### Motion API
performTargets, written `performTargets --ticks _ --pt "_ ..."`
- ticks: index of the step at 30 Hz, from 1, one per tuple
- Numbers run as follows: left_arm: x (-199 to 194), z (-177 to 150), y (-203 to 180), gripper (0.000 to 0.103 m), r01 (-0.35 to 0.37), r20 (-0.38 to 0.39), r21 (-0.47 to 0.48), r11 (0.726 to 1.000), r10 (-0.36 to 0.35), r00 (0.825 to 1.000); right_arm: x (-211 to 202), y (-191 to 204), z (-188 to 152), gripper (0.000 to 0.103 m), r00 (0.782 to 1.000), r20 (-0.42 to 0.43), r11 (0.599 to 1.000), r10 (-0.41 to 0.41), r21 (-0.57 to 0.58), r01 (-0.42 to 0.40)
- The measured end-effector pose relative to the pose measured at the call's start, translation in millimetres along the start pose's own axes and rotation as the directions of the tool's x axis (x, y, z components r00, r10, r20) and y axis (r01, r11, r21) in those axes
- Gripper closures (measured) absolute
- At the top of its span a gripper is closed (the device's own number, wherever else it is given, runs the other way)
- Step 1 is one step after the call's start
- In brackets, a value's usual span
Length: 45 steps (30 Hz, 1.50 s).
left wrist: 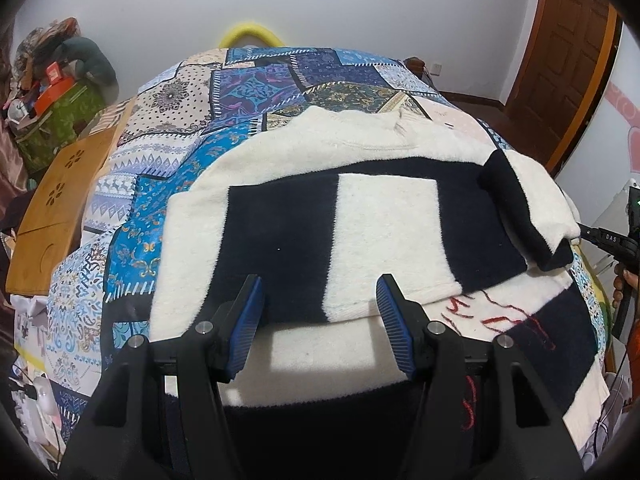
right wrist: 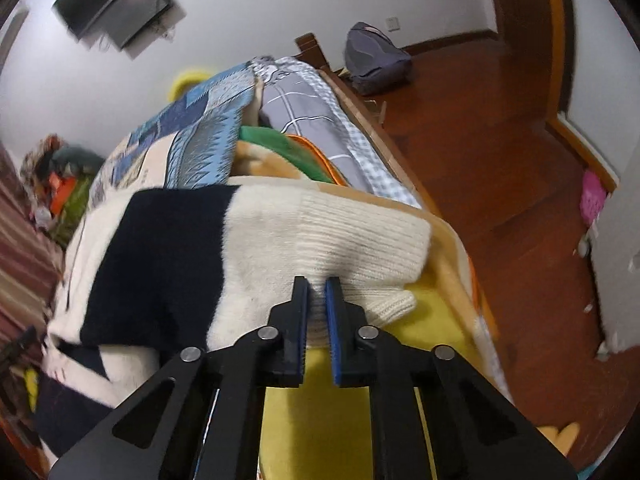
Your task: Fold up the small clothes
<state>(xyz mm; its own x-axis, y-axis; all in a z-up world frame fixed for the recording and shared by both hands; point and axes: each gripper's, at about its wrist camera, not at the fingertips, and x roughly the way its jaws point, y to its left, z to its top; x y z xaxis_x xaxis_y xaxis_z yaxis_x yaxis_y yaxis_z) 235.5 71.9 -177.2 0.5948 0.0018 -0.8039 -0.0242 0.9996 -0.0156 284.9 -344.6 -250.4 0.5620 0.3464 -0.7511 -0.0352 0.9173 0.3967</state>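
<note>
A cream and navy block-patterned sweater (left wrist: 384, 220) lies on the bed, its lower part folded up over the body and one sleeve folded in at the right. My left gripper (left wrist: 320, 296) stands open over the near folded edge, its blue pads wide apart and not pressing the knit. In the right wrist view the same sweater (right wrist: 280, 232) shows its ribbed cream cuff. My right gripper (right wrist: 317, 286) is shut on that cuff, with the rib pinched between the pads at the bed's right side. A second cream and navy garment with red stitching (left wrist: 520, 320) lies under it.
A blue patchwork bedspread (left wrist: 180, 160) covers the bed, with a yellow blanket (right wrist: 340, 420) at its near right edge. Wooden boards (left wrist: 60, 200) lean at the left. The bed's wooden side rail (right wrist: 400, 152) drops to a wooden floor (right wrist: 520, 168) with a backpack (right wrist: 376, 60).
</note>
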Motion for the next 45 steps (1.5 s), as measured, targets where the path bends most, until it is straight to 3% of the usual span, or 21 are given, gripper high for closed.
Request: performTargets --ticks 7,12,16,22,25,29,32,34,36,40,45 --pt "-16 -9 11 0.045 -0.005 0.042 0.000 1.000 0.005 0.999 -38 43 18 0.099 0.995 0.094 0.994 0.044 -0.099 -0.034" --pt "-30 -14 28 0.045 0.002 0.073 -0.026 1.000 0.000 0.997 -76 119 45 0.099 0.972 0.186 0.963 0.145 -0.251 -0.096" --pt "-39 -20 45 0.045 0.007 0.091 -0.056 0.998 -0.002 0.996 -94 196 56 0.099 0.946 0.191 0.904 0.261 -0.393 -0.170" --pt "-46 -30 65 0.045 0.017 0.096 -0.090 0.996 -0.008 0.995 -75 312 36 0.099 0.915 0.069 0.774 0.397 -0.561 -0.293" --pt "-49 -34 71 0.045 0.016 0.095 -0.094 0.995 -0.007 0.995 -52 358 16 0.095 0.894 -0.054 0.708 0.444 -0.591 -0.388" --pt "-52 -37 76 0.045 0.018 0.094 -0.099 0.995 -0.009 0.996 -42 375 3 0.090 0.868 -0.117 0.674 0.483 -0.582 -0.454" --pt "-50 -37 76 0.045 0.019 0.090 -0.097 0.995 -0.010 0.996 -43 368 1 0.087 0.876 -0.111 0.683 0.469 -0.584 -0.439" --pt "-47 -36 73 0.045 0.021 0.082 -0.094 0.995 -0.013 0.997 -43 357 4 0.085 0.896 -0.088 0.700 0.436 -0.592 -0.399" --pt "-40 -34 69 0.045 0.022 0.070 -0.089 0.996 -0.016 0.997 -43 339 6 0.075 0.922 -0.052 0.724 0.384 -0.602 -0.336" --pt "-22 -29 65 0.045 0.020 0.036 -0.079 0.997 -0.017 0.999 -35 295 6 0.071 0.969 -0.004 0.766 0.246 -0.612 -0.197" --pt "-5 -29 89 0.045 -0.003 -0.013 -0.181 0.984 0.000 1.000 -26 239 3 0.061 0.993 0.010 0.805 0.120 -0.586 -0.091"
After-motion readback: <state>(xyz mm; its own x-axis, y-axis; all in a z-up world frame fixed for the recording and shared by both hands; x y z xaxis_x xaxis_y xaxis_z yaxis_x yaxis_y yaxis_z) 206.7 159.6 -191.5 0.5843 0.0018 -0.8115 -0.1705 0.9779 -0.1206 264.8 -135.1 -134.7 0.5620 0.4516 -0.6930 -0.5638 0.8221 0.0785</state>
